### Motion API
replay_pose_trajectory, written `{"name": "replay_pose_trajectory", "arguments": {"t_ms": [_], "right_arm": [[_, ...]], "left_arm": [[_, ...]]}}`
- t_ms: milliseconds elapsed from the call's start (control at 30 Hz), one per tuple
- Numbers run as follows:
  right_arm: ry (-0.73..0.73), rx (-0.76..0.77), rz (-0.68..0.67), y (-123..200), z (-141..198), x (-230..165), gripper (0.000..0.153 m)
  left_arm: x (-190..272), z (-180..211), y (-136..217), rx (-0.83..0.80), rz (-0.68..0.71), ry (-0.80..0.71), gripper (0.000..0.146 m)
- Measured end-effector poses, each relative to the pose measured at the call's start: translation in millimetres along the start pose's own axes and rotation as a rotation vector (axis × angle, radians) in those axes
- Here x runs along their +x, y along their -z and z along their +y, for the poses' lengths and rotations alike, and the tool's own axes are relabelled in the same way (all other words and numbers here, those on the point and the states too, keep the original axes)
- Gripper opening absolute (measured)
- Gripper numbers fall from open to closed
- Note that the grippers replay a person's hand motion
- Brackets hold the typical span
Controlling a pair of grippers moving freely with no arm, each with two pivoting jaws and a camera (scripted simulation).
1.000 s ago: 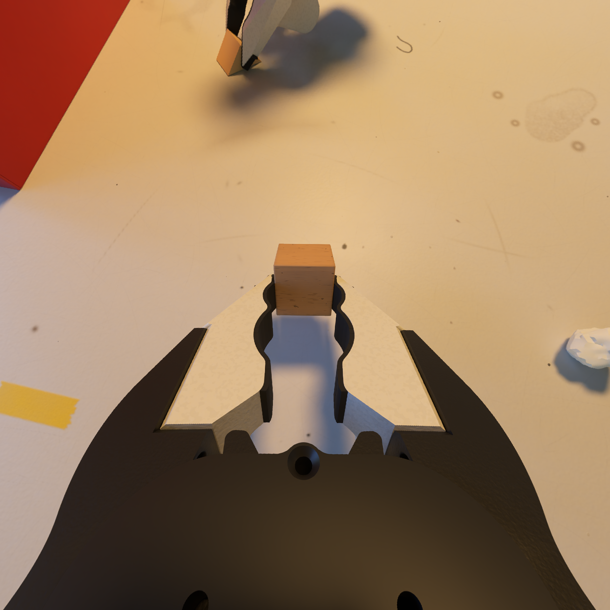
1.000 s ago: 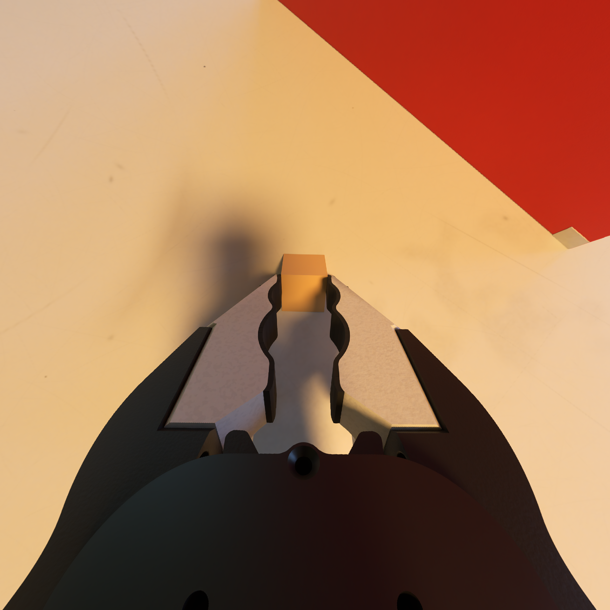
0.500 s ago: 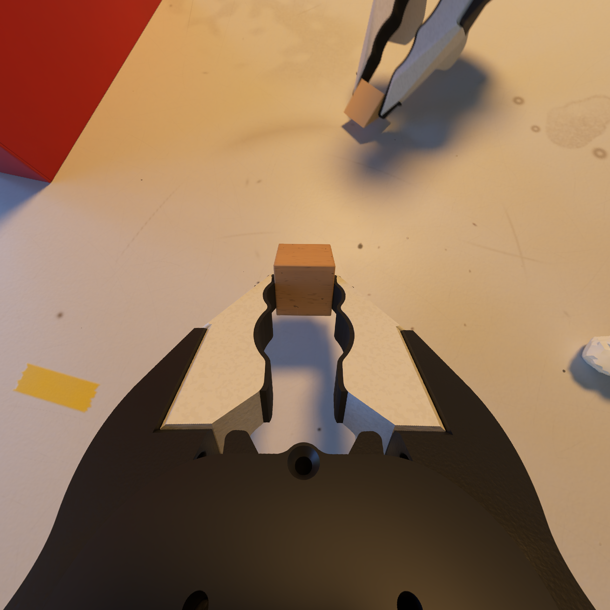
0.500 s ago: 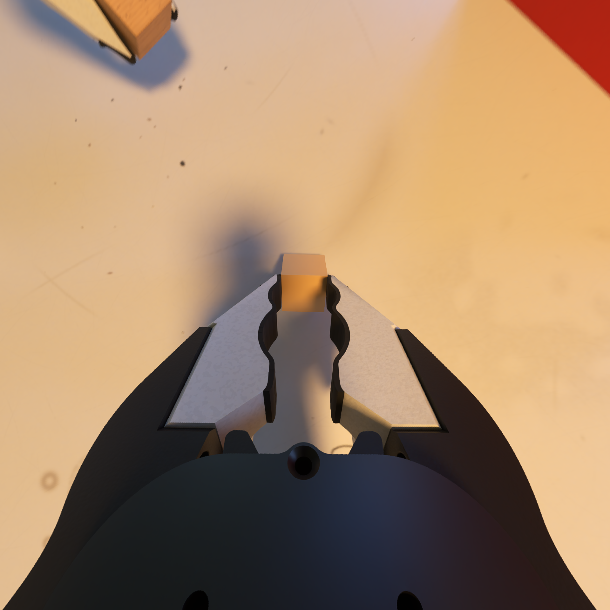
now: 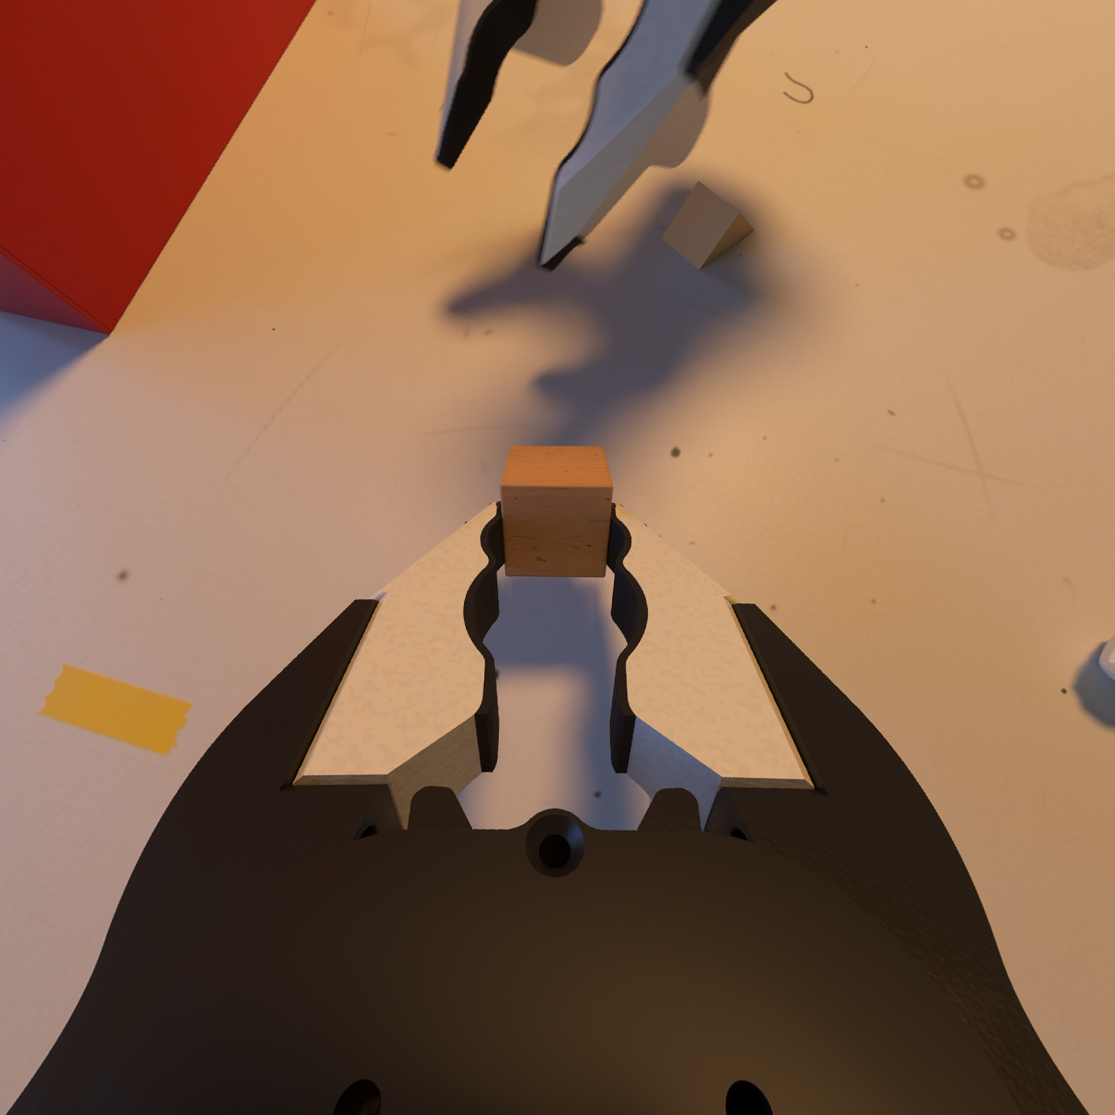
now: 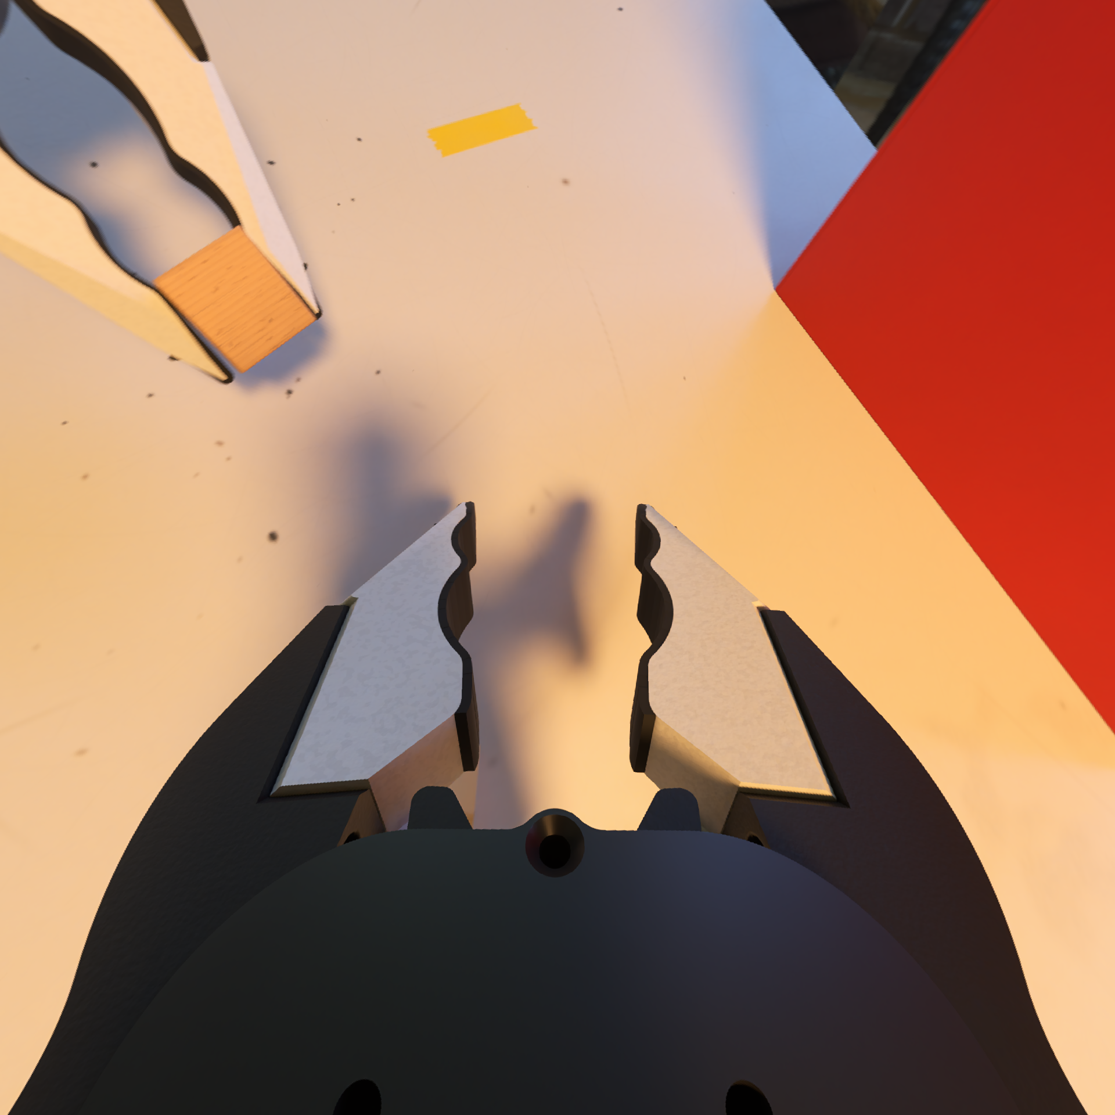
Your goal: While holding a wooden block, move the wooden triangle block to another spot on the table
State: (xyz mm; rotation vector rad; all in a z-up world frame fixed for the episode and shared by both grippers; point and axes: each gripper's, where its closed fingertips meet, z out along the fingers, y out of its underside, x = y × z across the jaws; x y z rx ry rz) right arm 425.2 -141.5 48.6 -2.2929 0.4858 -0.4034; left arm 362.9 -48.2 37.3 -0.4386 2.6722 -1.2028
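Wooden block was clamped in the left hand-held gripper. The right hand-held gripper was spread and empty, the triangle block resting at one o'clock on the tabletop. Release step apparently done; next, withdraw clear.

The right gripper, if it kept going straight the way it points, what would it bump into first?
Probably just the bare table. The right gripper is open and empty, and nothing lies straight ahead. The left gripper holding its wooden block sits well off to one side.

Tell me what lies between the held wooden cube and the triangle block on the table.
In the left wrist view, only bare, shadowed table lies between the cube and the triangle block.
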Motion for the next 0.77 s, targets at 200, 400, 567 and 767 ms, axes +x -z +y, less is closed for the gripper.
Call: {"name": "replay_pose_trajectory", "arguments": {"t_ms": [200, 400, 567, 767], "right_arm": [[0.058, -0.038, -0.005, -31, -3, 6, 0.038], [0.054, -0.007, 0.011, -28, -6, 8, 0.017], [0.028, 0.013, 0.017, -10, -6, 6, 0.005], [0.038, 0.043, 0.029, -18, -11, 4, 0.020]], "left_arm": [[-2, 1, 2, 0.009, -0.003, 0.000, 0.033], [-2, 2, 3, 0.006, 0.003, -0.001, 0.033], [-4, 2, 5, 0.012, -0.011, 0.003, 0.033], [-2, 2, 2, 0.001, -0.006, -0.008, 0.033]]}}
